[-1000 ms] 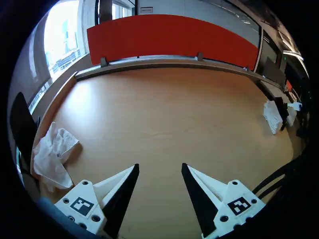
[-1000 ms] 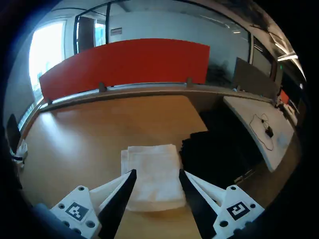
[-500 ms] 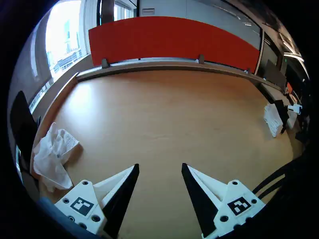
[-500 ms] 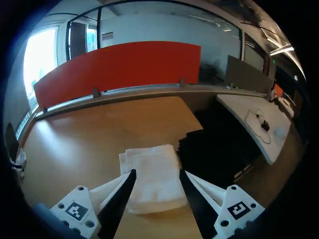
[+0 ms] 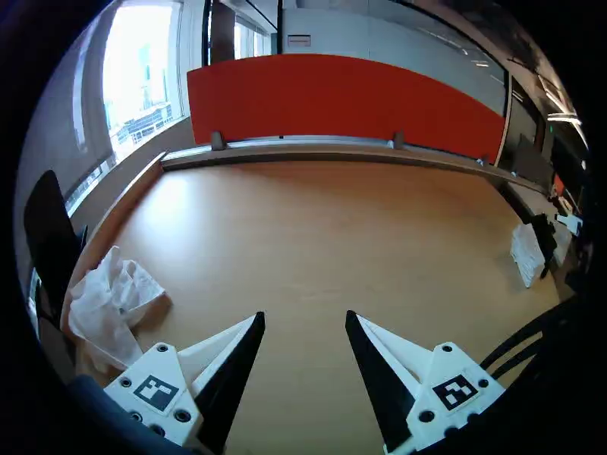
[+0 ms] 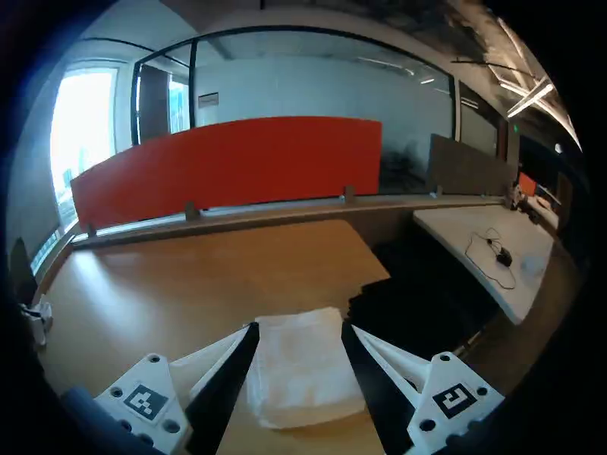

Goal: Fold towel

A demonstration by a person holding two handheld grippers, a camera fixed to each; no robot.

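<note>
Hovering over a pale wooden desk [image 5: 326, 220] backed by a long red partition panel [image 5: 341, 95]; facing a folded white towel [image 6: 303, 371] at its right edge, a crumpled white cloth [image 5: 114, 299] far left, with right tongs [image 6: 300, 327] and left tongs [image 5: 304, 315] spread wide, empty.

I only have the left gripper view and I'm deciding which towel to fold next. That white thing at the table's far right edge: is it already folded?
Observer: Yes. The right gripper view shows the folded towel up close, a flat, neat rectangle.
Operator: Is the right tool gripping it?
Observer: No. The right tool is open, its fingers spread with the towel seen between them.
Operator: What lies beyond it?
Observer: A separate white desk with a thin cable lying on it.
</note>
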